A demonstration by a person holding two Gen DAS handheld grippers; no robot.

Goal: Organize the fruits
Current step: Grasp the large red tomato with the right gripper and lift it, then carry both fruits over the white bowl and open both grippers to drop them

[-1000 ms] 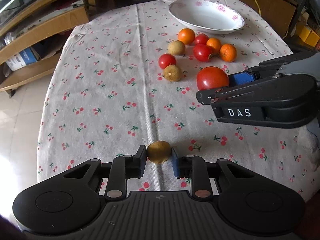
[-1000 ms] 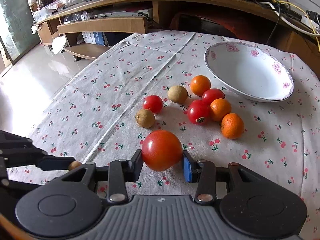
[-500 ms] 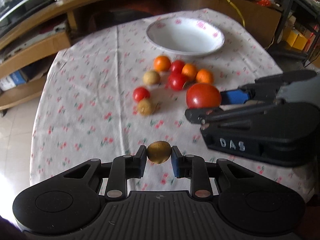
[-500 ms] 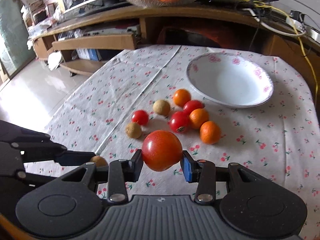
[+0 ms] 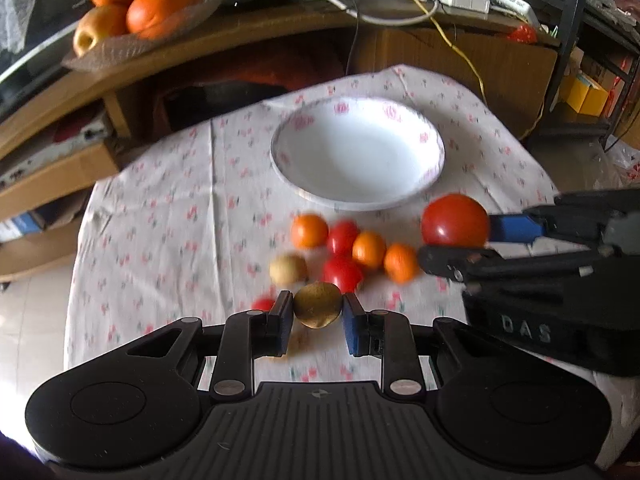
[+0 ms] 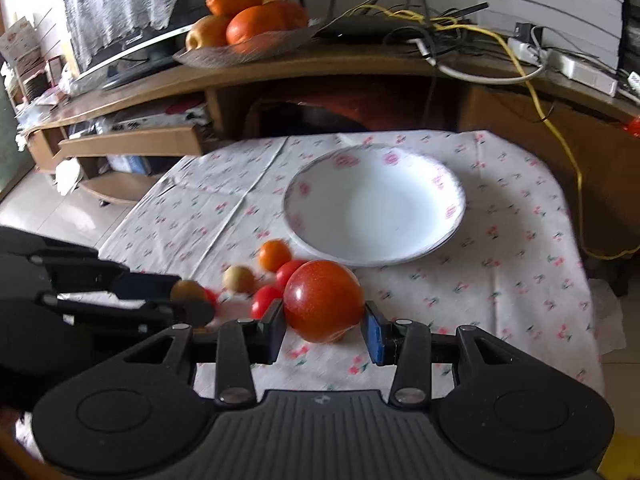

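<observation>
My left gripper [image 5: 317,316] is shut on a small brown fruit [image 5: 318,305], held up above the cherry-print tablecloth [image 5: 168,216]. My right gripper [image 6: 325,322] is shut on a large red tomato [image 6: 323,300]; the left wrist view shows that tomato [image 5: 455,221] at the right, in front of the bowl's rim. A white bowl [image 5: 424,178] with pink flowers sits empty at the far side. Between the grippers and the bowl lies a cluster of small oranges [image 5: 309,230], red tomatoes [image 5: 342,274] and a pale brown fruit [image 5: 287,269].
Behind the table runs a wooden shelf unit [image 6: 328,68] with a dish of large oranges [image 6: 248,20], cables and a power strip [image 6: 576,66]. Tiled floor [image 6: 44,216] lies off the table's left edge.
Both grippers have risen and tilted up toward the bowl, each carrying its fruit. The bowl and shelf now fill more of both views.
</observation>
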